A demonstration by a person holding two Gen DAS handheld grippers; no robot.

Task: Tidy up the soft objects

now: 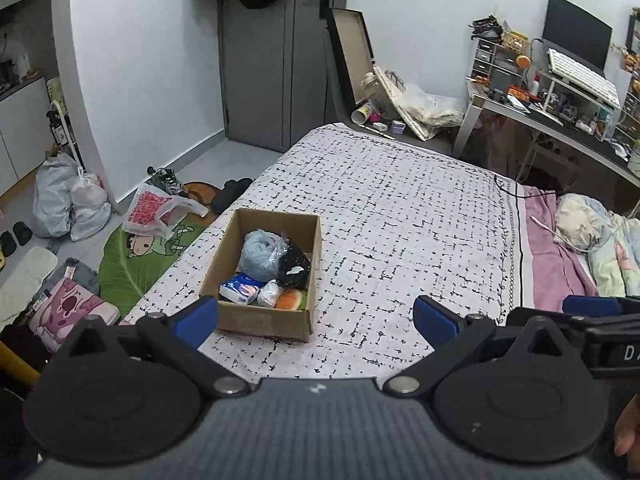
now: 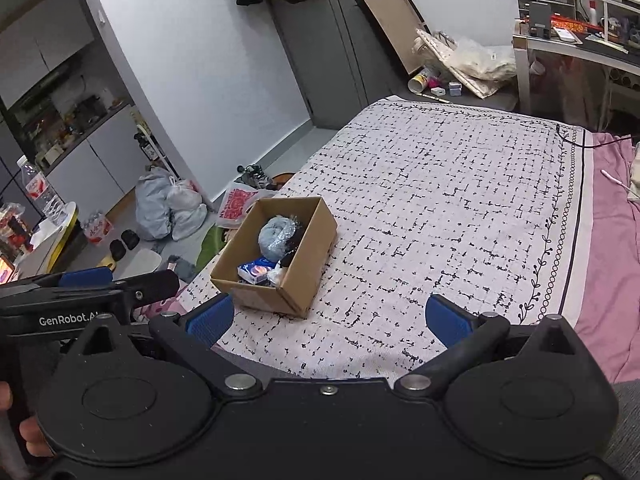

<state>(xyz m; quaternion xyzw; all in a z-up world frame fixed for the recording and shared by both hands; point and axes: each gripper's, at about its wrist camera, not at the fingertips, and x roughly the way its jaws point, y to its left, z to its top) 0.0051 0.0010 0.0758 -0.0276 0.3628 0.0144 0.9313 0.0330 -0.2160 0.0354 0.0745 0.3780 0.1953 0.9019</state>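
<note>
An open cardboard box (image 1: 298, 322) (image 2: 308, 276) sits on the bed's left front part. Inside lie a light blue fluffy ball (image 1: 258, 254) (image 2: 274, 236), a black item in clear wrap (image 1: 294, 266), a blue tissue pack (image 1: 240, 288) (image 2: 256, 270), a small white bundle (image 1: 270, 293) and an orange squishy bun (image 1: 291, 300). My left gripper (image 1: 316, 320) is open just in front of the box, with nothing between its blue pads. My right gripper (image 2: 330, 320) is open too, to the box's right and nearer me, also empty.
The patterned white bedspread (image 1: 400, 216) (image 2: 440, 200) stretches right of the box. A pink sheet and bundled quilt (image 1: 592, 240) lie far right. Bags (image 1: 68, 204), shoes and a green mat (image 1: 140, 252) crowd the floor left. A desk (image 1: 560, 120) stands behind.
</note>
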